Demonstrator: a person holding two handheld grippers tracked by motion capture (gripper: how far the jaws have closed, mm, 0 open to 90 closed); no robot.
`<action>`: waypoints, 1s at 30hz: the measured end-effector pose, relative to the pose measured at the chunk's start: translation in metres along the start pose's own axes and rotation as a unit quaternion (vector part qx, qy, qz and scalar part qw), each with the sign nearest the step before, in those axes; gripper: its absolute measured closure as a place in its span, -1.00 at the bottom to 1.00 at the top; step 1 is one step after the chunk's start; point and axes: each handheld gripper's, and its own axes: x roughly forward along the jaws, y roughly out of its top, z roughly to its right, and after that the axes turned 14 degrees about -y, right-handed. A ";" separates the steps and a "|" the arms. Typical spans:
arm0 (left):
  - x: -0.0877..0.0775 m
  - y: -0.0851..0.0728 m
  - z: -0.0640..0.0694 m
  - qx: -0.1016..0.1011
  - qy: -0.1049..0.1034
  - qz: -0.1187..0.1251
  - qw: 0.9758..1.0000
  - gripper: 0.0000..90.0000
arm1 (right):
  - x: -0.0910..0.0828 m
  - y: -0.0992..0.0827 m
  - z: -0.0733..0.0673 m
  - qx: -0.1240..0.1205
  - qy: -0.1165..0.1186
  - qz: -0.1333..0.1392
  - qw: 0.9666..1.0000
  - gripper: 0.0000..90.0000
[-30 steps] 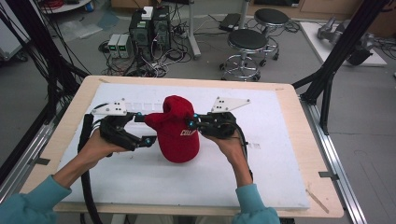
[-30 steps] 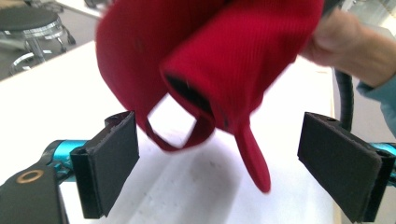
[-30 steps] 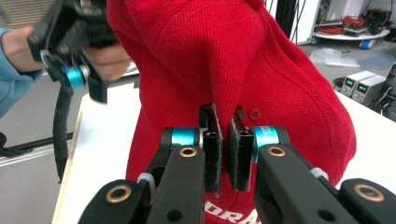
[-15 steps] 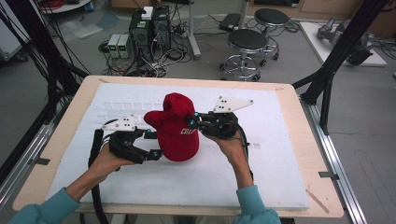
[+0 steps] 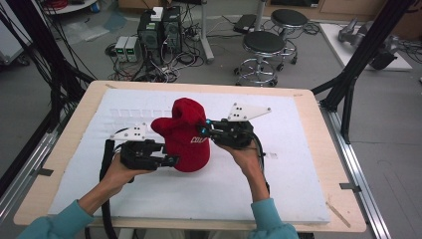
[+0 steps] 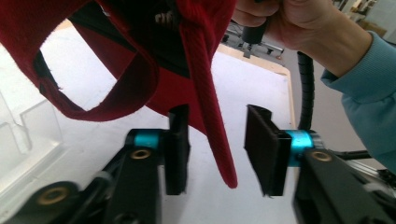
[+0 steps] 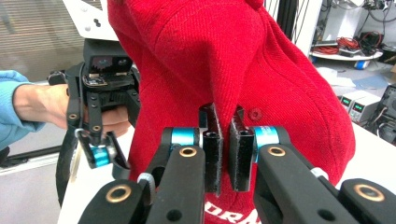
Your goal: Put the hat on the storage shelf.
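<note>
A robotics lab: computer towers with tangled cables on a grey floor, round stools, black frame struts.

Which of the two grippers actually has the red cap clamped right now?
The right gripper: its jaws are pinched shut on a fold of the red cap. The left gripper is open, with the cap's edge hanging loose between its jaws.

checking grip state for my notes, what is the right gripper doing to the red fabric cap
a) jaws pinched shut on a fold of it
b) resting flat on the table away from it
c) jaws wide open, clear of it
a: in the right gripper view the right gripper has its black jaws closed on a fold of the red fabric cap.
</note>
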 end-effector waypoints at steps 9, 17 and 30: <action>-0.003 0.001 0.000 0.000 0.006 0.008 1.000 0.81 | 0.003 0.000 -0.002 -0.002 0.005 0.008 1.000 0.92; -0.006 0.001 0.000 -0.005 0.017 0.012 1.000 0.89 | 0.003 0.001 -0.004 -0.003 0.011 0.016 1.000 0.88; -0.010 0.001 0.001 0.002 0.043 0.012 0.999 0.89 | 0.000 0.000 0.000 0.029 -0.042 0.024 0.998 -0.77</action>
